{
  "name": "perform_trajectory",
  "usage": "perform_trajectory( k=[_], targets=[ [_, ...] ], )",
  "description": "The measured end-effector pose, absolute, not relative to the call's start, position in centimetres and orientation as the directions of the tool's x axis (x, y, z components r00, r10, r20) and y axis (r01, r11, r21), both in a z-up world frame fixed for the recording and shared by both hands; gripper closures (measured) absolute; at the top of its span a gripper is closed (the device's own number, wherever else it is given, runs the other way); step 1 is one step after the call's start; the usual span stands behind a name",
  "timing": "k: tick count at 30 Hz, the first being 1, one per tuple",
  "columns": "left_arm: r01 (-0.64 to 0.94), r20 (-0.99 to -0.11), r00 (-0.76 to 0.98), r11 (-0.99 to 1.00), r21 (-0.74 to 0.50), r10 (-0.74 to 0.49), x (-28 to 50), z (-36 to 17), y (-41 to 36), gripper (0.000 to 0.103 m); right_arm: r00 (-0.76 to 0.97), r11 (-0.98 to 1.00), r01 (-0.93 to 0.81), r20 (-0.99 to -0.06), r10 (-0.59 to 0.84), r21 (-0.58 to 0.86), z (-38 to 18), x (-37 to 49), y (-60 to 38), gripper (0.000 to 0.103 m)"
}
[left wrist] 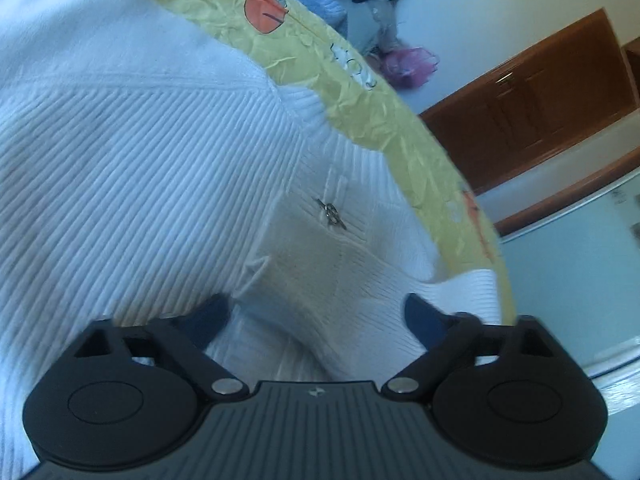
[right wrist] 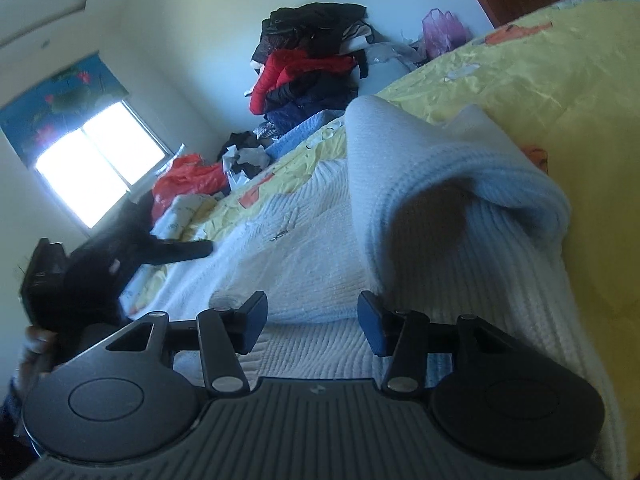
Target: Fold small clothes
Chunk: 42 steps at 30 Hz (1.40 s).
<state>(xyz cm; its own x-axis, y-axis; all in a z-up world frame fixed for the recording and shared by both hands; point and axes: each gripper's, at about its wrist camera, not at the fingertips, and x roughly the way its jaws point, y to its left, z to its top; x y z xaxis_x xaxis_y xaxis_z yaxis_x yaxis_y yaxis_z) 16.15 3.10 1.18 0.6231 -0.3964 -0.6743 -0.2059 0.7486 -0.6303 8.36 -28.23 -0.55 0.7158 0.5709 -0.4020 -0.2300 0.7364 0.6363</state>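
A white ribbed knit sweater (left wrist: 132,168) lies spread on a yellow printed bedspread (left wrist: 360,92). A small metal clasp (left wrist: 331,214) sits near its neck. My left gripper (left wrist: 318,316) is open wide and low over the knit, and a fold of fabric rises between its blue pads without being pinched. In the right wrist view the sweater (right wrist: 304,248) has a flap (right wrist: 460,168) arched up over the body. My right gripper (right wrist: 312,324) stands open just above the knit, holding nothing. The left gripper's black finger (right wrist: 188,250) rests at the sweater's left edge.
A heap of dark and red clothes (right wrist: 312,68) stands at the far wall, with a pink bag (right wrist: 444,30) beside it. An orange plastic bag (right wrist: 188,180) and a blue knit cloth (right wrist: 304,136) lie on the bed's far side. A window (right wrist: 100,156) is at left, a wooden door (left wrist: 532,108) beyond the bed.
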Motion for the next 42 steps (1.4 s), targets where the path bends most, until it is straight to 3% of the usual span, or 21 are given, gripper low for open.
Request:
perform_trajectory(
  k=[1,2,3,4,9,15,22,30,37,39,42],
  targets=[
    [-0.212,-0.690,0.623,0.770,-0.602,-0.369,16.6,1.3,2.7,0.038,0.715,0.728,-0.228,-0.396,0.576,0.647,-0.6,8.4,-28.4,0.047],
    [-0.212,-0.712,0.616,0.799,-0.562,-0.337,17.1,1.4,1.9,0.069,0.715,0.722,-0.226,-0.392,0.579,0.654,-0.7,8.4,-28.5,0.047],
    [-0.215,-0.739,0.596,0.824,-0.524,-0.315,17.6,1.3,1.6,0.080,0.714,0.718,-0.226,-0.389,0.581,0.658,-0.7,8.4,-28.5,0.047],
    [-0.222,-0.762,0.578,0.843,-0.490,-0.292,18.2,1.1,1.3,0.086,0.714,0.715,-0.226,-0.387,0.584,0.662,-0.7,8.4,-28.6,0.047],
    [-0.174,-0.780,0.590,0.909,-0.379,-0.212,18.7,2.4,-0.4,0.093,0.713,0.712,-0.231,-0.382,0.588,0.664,-0.6,8.3,-28.4,0.045],
    [-0.077,-0.683,0.712,0.949,-0.307,-0.163,17.3,6.8,0.2,0.093,0.710,0.720,-0.225,-0.396,0.582,0.656,-0.6,8.3,-28.2,0.044],
    [-0.089,-0.569,0.818,0.959,-0.268,-0.083,15.5,10.5,4.6,0.093,0.711,0.724,-0.214,-0.403,0.576,0.656,-0.5,8.4,-28.0,0.043],
    [-0.180,-0.618,0.786,0.942,-0.283,-0.035,13.5,7.3,8.2,0.094,0.710,0.732,-0.214,-0.412,0.571,0.646,-0.5,8.6,-28.0,0.043],
    [-0.214,-0.726,0.688,0.953,-0.214,-0.008,13.5,1.8,8.5,0.093,0.706,0.753,-0.214,-0.434,0.559,0.622,-0.3,8.7,-27.8,0.042],
    [-0.215,-0.702,0.712,0.944,-0.251,-0.025,12.9,1.2,9.0,0.091,0.701,0.800,-0.239,-0.472,0.534,0.550,1.1,8.3,-26.9,0.041],
    [-0.189,-0.657,0.753,0.942,-0.277,-0.043,11.8,0.3,9.3,0.090,0.726,0.800,-0.334,-0.405,0.555,0.498,3.9,7.8,-26.5,0.031]
  ],
)
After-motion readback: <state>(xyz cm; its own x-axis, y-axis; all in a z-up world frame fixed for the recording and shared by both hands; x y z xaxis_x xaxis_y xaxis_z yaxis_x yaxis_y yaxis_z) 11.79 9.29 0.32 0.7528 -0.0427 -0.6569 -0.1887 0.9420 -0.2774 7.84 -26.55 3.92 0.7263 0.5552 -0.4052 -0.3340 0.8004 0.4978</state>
